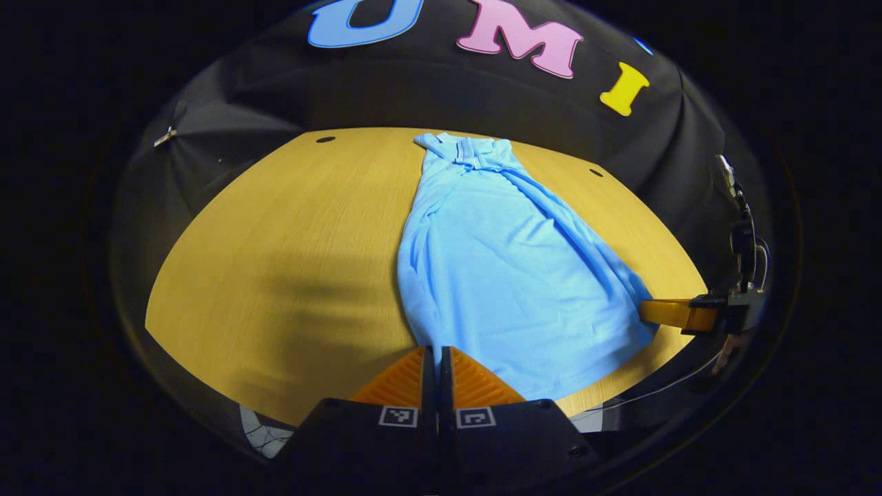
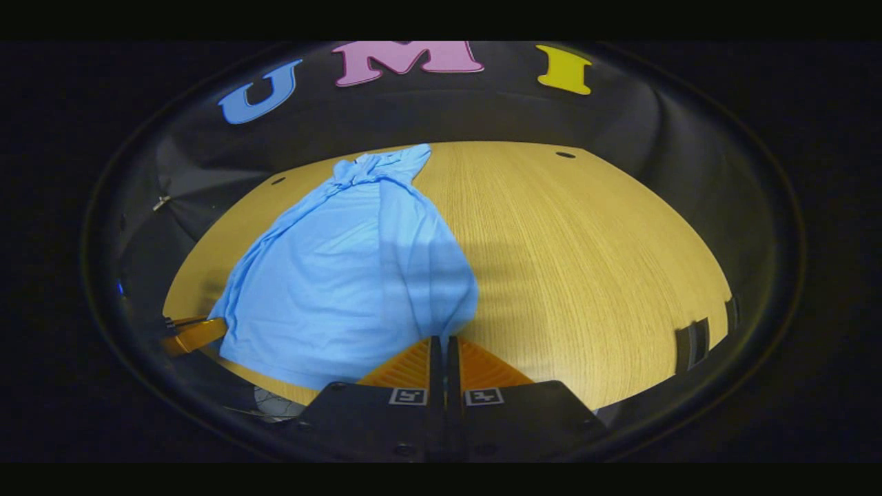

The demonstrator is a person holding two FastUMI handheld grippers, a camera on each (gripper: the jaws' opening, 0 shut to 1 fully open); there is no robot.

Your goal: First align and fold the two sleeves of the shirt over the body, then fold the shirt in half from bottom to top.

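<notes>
A light blue shirt [image 1: 503, 275] lies lengthwise on the wooden table [image 1: 275, 241], collar [image 1: 468, 153] at the far end and hem toward me. Its sides are gathered inward, so the body looks narrow. My left gripper [image 1: 437, 353] is shut, with the hem's near left corner pinched between its fingers. In the right gripper view the shirt [image 2: 344, 275] spreads to the left, and my right gripper [image 2: 445, 341] is shut on the hem's other corner. Each view also shows the other gripper at the hem: the right gripper [image 1: 651, 311] and the left gripper [image 2: 203, 332].
The table's front edge [image 1: 606, 393] runs just under both grippers. Small dark holes [image 1: 325, 139] mark the far tabletop. A black bracket [image 2: 696, 344] sits at the table's right edge. A thin cable [image 1: 661, 389] hangs below the right gripper. Black cloth walls surround the table.
</notes>
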